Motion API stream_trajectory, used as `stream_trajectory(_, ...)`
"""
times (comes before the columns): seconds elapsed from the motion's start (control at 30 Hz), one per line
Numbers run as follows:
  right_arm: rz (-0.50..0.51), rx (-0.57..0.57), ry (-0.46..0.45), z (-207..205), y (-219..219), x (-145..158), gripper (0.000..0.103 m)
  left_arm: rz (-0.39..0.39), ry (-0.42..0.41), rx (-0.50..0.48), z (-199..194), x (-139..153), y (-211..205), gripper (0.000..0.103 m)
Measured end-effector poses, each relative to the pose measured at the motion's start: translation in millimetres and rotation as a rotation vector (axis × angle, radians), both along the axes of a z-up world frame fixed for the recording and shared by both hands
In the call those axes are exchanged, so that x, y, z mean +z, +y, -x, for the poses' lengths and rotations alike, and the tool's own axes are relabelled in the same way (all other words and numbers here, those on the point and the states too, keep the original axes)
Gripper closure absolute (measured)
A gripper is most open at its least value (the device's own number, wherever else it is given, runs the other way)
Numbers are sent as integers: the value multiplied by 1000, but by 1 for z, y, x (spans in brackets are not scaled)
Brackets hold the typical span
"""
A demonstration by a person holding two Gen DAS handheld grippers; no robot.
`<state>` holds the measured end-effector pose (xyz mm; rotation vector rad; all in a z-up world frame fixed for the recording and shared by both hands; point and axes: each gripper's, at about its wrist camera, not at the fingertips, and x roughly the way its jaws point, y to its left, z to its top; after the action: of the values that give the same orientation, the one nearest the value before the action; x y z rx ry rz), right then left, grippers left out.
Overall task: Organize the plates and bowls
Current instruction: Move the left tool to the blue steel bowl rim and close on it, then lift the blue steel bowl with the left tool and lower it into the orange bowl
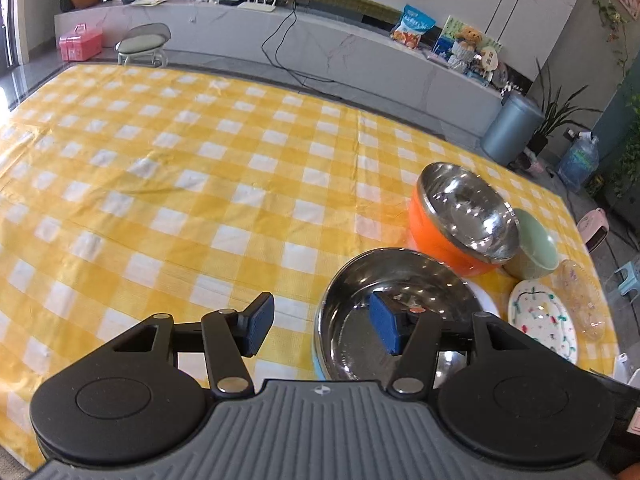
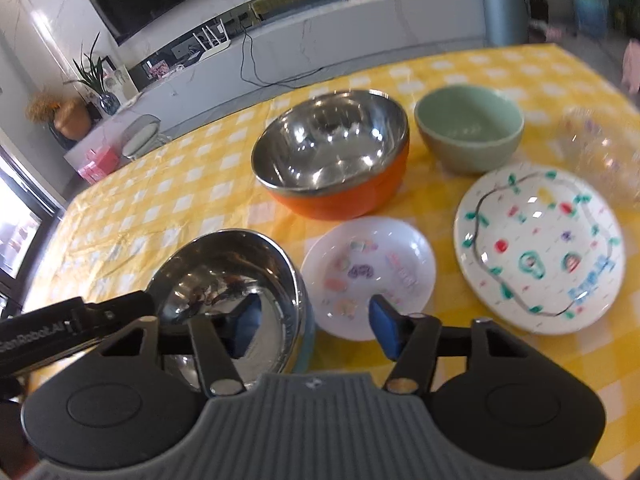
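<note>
A small steel bowl with a light blue outside sits near the table's front edge. My left gripper is open, with its right pad inside this bowl and its left pad outside, straddling the rim. My right gripper is open, with its left pad over the same bowl's right rim and its right pad above a small white patterned plate. An orange bowl with a steel inside, a green bowl and a large patterned plate stand behind.
A clear glass dish lies at the far right. The yellow checked tablecloth stretches to the left. The left gripper's black arm shows at the left of the right wrist view.
</note>
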<state>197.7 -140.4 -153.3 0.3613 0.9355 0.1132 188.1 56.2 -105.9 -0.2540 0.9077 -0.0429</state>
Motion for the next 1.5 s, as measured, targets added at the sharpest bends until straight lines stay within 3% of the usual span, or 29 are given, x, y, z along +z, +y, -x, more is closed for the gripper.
stream_trajectory(0.03,-13,2,3,-1,0,-3,53,-6,9,-1,-1,-2,0,41)
stream_trajectory(0.07,-24,5,8,-1,0,-5,54,-8,14,-3,-3,-5,-1,50)
stream_trajectory(0.1,-31,8,15,-2,1,-7,61,-10,25,-9,-3,-7,-2,60)
stream_trajectory(0.2,-39,10,38,-4,3,-13,78,-26,38,-20,-3,-10,-5,74)
stream_trajectory(0.33,-46,16,36,-3,5,-13,87,-37,44,-47,-1,-11,-8,97)
stream_trajectory(0.5,-26,24,26,2,8,-7,88,-56,28,-36,9,1,-10,98)
stream_trajectory(0.77,-71,29,25,33,-1,16,89,-9,11,-17,44,24,-6,98)
stream_trajectory(1.1,-77,23,95,70,-11,8,89,44,72,-5,68,8,-7,97)
stream_trajectory(1.5,-74,36,128,73,-9,-5,87,48,94,16,69,-9,-6,98)
